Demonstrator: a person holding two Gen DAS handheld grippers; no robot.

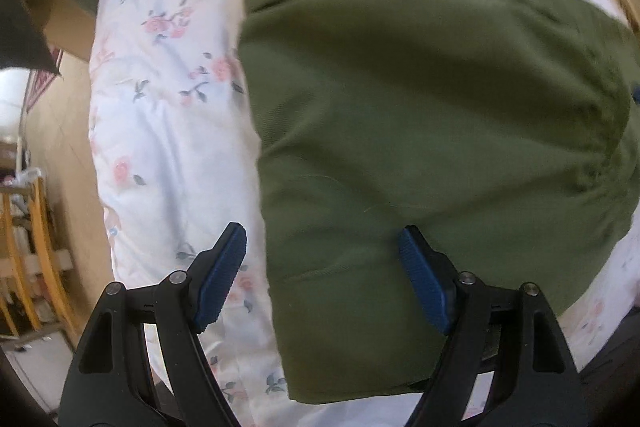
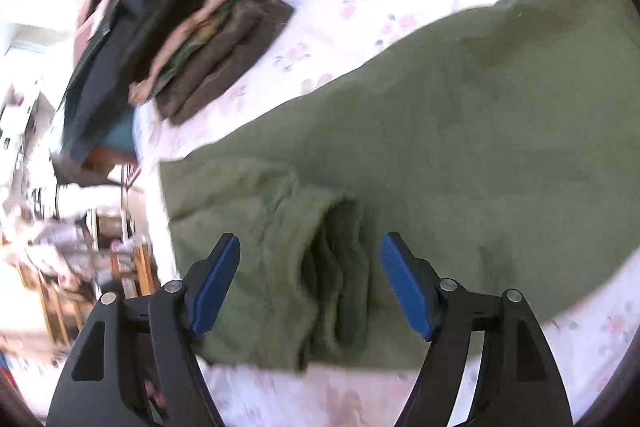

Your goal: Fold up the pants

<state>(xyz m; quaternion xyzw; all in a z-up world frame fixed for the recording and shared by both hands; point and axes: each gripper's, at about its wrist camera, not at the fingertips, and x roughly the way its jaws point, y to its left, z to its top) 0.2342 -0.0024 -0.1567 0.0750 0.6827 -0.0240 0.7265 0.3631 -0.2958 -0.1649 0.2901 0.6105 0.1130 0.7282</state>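
Olive-green pants (image 1: pixel 420 131) are spread across a floral bedsheet (image 1: pixel 168 131), partly folded, with the gathered waistband (image 2: pixel 332 267) bunched below the right gripper (image 2: pixel 310 283). Both the right gripper and the left gripper (image 1: pixel 322 277) are held with fingers spread, nothing pinched. A clean fold would likely be served by both edges being gripped squarely and lifted together. A stack of folded clothes (image 2: pixel 208 43) lies well apart.

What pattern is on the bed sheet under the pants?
White sheet with pink flowers; clearest in the left wrist view.
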